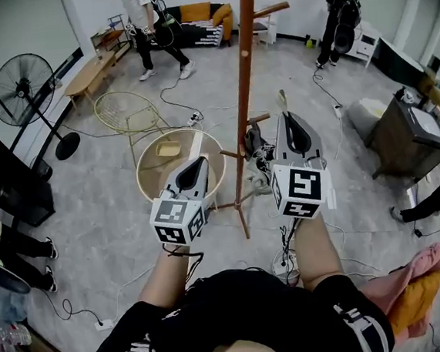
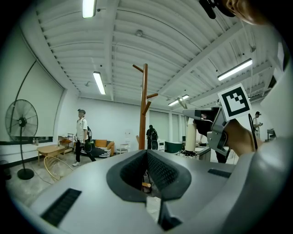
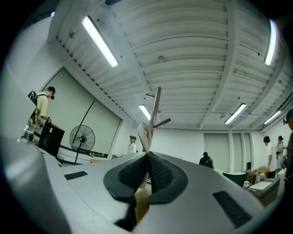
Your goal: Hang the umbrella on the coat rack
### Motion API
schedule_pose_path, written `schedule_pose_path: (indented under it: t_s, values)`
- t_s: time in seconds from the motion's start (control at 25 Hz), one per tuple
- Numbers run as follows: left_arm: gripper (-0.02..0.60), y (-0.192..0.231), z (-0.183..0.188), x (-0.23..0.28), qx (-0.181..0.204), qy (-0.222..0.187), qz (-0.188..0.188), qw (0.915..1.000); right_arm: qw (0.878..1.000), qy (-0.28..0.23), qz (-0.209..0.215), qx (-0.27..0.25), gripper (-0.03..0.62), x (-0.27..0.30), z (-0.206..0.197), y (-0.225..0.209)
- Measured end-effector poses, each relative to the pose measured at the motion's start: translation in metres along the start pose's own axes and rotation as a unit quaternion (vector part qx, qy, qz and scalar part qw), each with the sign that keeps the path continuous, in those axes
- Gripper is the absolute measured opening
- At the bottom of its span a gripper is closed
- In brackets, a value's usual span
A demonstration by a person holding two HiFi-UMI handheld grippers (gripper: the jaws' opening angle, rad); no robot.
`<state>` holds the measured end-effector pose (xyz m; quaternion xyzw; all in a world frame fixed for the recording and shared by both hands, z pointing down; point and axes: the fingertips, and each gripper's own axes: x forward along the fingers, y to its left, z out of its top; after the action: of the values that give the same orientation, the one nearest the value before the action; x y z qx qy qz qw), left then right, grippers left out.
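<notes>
The wooden coat rack [image 1: 243,84] stands straight ahead, with one peg [image 1: 270,8] pointing right near its top. My right gripper [image 1: 285,115] is just right of the pole and shut on the cream umbrella's strap. The strap's loop [image 1: 281,100] pokes out past the tips and appears again in the right gripper view [image 3: 144,133] in front of the rack [image 3: 156,103]. In the left gripper view the folded umbrella [image 2: 190,135] hangs under the right gripper as a pale cylinder. My left gripper [image 1: 201,161] is left of the pole, shut and holding nothing [image 2: 146,155].
A round rattan table [image 1: 147,178] and a wire-frame table [image 1: 125,111] stand left of the rack's base. A floor fan [image 1: 22,88] and a black box [image 1: 4,184] are at far left, a dark cabinet [image 1: 406,134] at right. Cables cross the floor. Several people stand around the room.
</notes>
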<state>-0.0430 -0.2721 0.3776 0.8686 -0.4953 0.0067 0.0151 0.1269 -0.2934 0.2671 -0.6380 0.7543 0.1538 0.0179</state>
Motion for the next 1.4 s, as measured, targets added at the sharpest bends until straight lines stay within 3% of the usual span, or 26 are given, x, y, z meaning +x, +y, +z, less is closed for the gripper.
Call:
schedule_pose_path:
  t_s: [0.28,0.48,0.8,1.4]
  values:
    - [0.017,0.024,-0.003,0.039,-0.006,0.004,0.023,0.9997,0.995,-0.028,0.001,-0.1,0.014,0.078,0.023,-0.01]
    - [0.017,0.047,-0.002,0.05,-0.008,-0.001,0.027,0.9996,0.981,-0.028,-0.003,-0.192,0.014,0.113,0.025,0.002]
    - [0.017,0.085,0.003,0.068,-0.012,-0.004,0.013,0.9998,0.957,-0.024,-0.022,-0.288,0.014,0.154,0.03,0.02]
    - [0.017,0.132,-0.011,0.079,-0.025,-0.007,-0.013,0.9996,0.936,0.039,-0.068,-0.344,0.014,0.192,-0.007,0.04]
